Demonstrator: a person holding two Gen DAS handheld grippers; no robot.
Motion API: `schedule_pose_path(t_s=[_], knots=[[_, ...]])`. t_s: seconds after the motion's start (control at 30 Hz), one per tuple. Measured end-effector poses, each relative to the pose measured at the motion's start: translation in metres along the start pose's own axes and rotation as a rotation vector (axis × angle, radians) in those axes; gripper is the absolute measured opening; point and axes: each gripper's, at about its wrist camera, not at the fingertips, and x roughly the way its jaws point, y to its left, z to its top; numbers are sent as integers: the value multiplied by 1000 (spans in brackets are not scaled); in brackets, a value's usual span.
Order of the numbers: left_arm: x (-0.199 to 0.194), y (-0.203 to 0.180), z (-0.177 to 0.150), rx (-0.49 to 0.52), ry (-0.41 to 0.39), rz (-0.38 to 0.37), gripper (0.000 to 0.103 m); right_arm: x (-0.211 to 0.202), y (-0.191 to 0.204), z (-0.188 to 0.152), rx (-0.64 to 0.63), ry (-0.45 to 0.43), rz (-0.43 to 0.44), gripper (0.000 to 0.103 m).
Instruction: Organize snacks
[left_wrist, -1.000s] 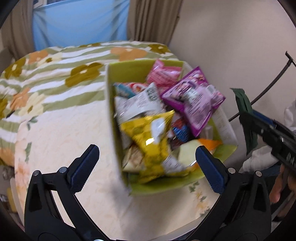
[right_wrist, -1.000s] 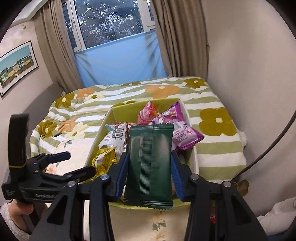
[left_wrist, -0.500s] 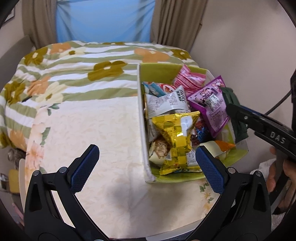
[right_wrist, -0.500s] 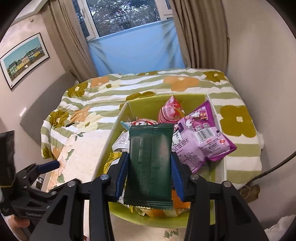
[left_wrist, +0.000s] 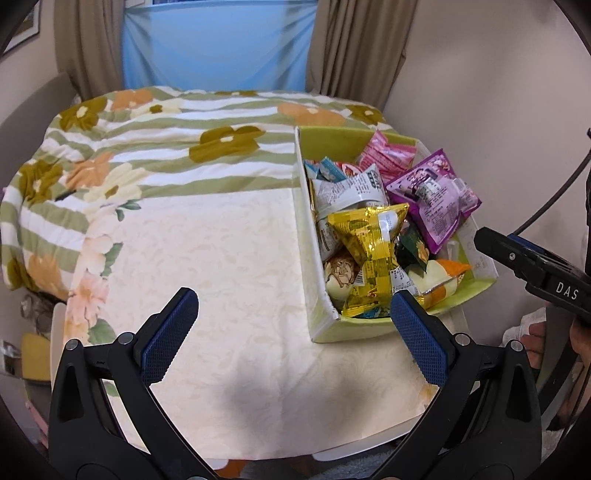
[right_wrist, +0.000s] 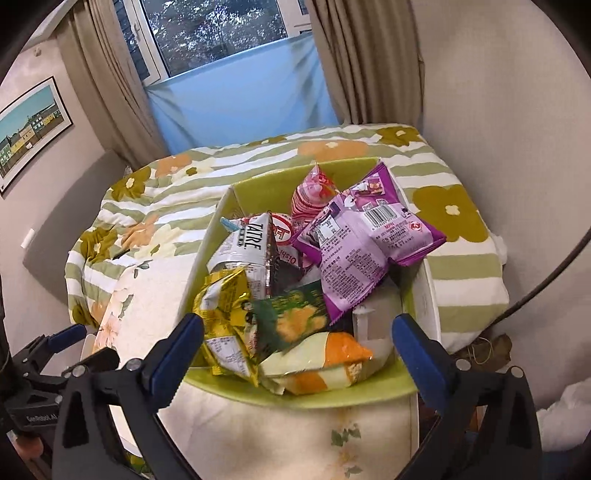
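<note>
Jaws: my left gripper (left_wrist: 293, 326) stands wide apart over bare cream cloth; my right gripper (right_wrist: 297, 349) is opening, nothing between its ribbed blue pads
Tablecloth (left_wrist: 221, 258): matte, faint leaf pattern
Box (right_wrist: 321, 391): lime card, rectangular, right of the cloth
Snacks: crinkly gold foil bag (left_wrist: 369, 254), dark green packet (right_wrist: 291, 323) lying in the box, glossy purple pouch (right_wrist: 362, 251)

Left gripper (left_wrist: 291, 330) open over tablecloth (left_wrist: 221, 258), green snack box (left_wrist: 369, 326) right

Floral striped bedspread (left_wrist: 155, 155), beige curtains (right_wrist: 365, 62), blue sheet (left_wrist: 218, 48), framed picture (right_wrist: 29, 125)
</note>
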Motion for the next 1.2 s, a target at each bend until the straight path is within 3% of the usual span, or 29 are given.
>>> schedule_pose_path(t_s=[0.27, 0.47, 0.6, 0.87, 1.2], knots=[[-75, 27, 2, 23, -134, 8, 103, -51, 44, -8, -15, -86, -18, 101], [-144, 47, -9, 64, -271, 135, 103, -101, 96, -22, -59, -182, -56, 101], [-180, 61, -23, 68, -331, 152, 103, -126, 124, -38, -88, -225, -74, 101], [-208, 70, -50, 59, -347, 153, 103, -151, 144, -64, -99, -264, -123, 101], [-216, 68, -59, 71, -363, 157, 103, -158, 148, -70, -98, -275, -140, 101]])
